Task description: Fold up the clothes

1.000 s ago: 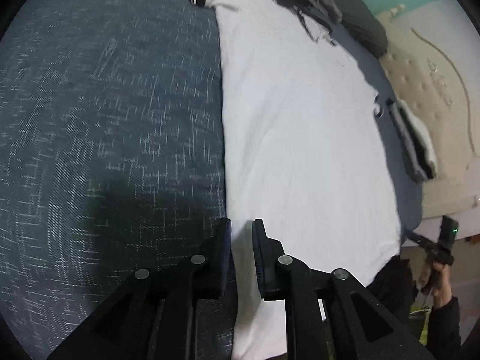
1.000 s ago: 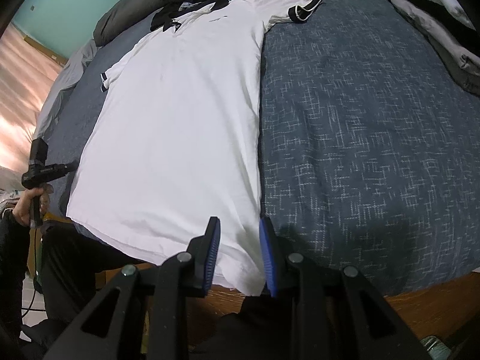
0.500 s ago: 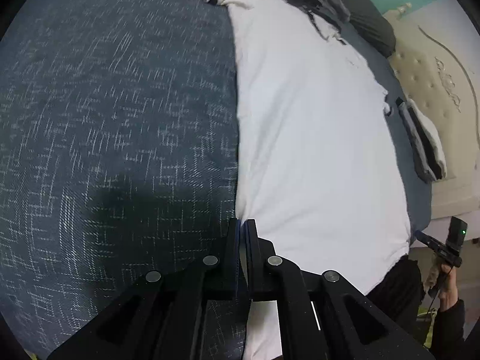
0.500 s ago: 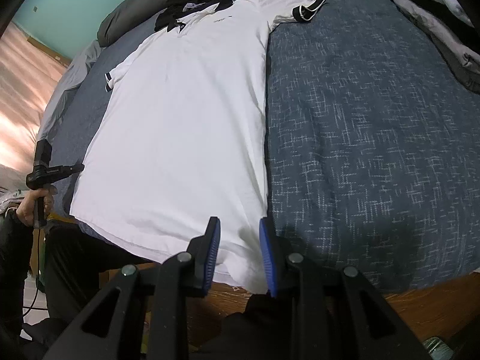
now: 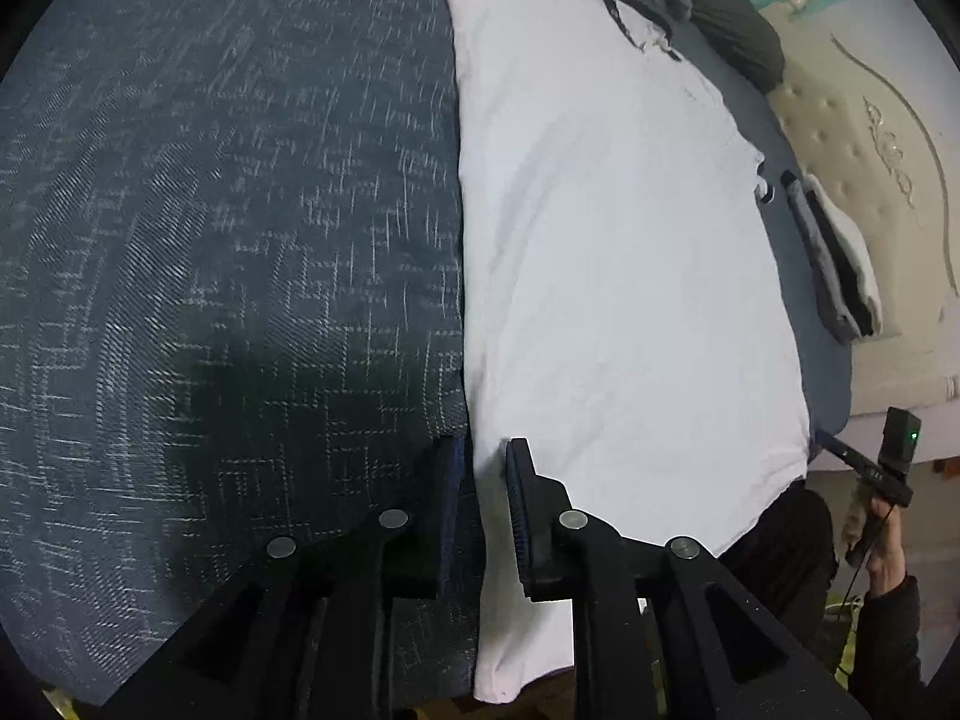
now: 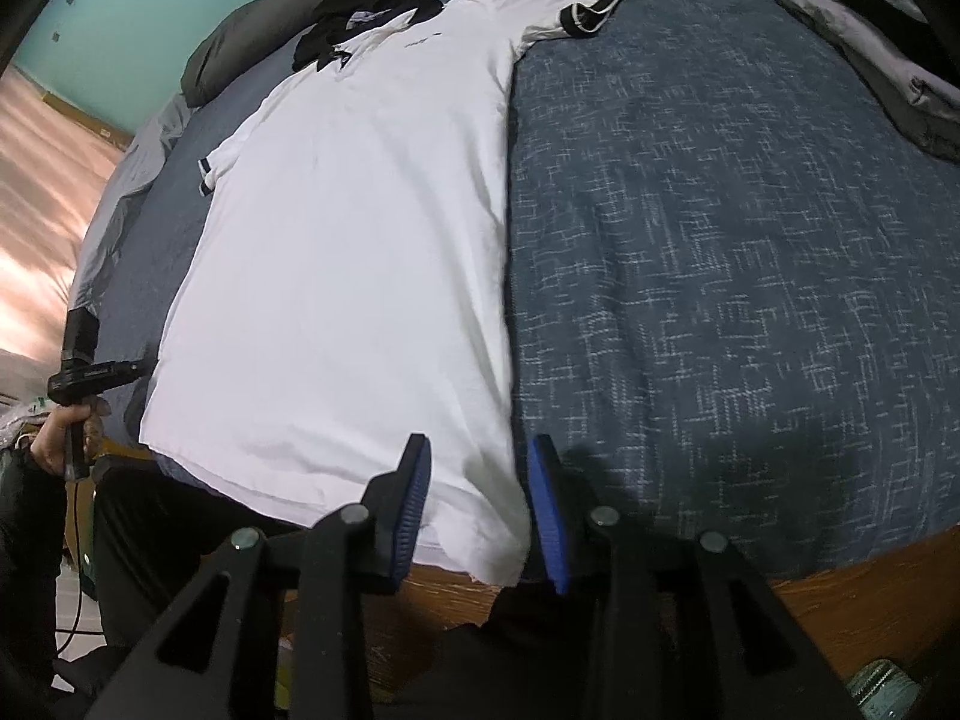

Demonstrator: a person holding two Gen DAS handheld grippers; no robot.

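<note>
L wrist: my left gripper (image 5: 483, 498) sits at the white shirt (image 5: 612, 276)'s near hem corner, jaws narrow and opening, fabric edge between the pads, not pinched. Shirt lies flat on the blue bedspread (image 5: 228, 240).

R wrist: right gripper (image 6: 480, 504) at the other hem corner, jaws opening, cloth between, loose. Shirt (image 6: 360, 252) spread flat, black-trimmed sleeves out.

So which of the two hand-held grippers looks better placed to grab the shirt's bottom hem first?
The right hand-held gripper, probably. Its opening jaws straddle the bottom corner of the white shirt, hem between the pads. The left hand-held gripper, also opening, straddles the shirt's side edge instead, just above the hem.
</note>
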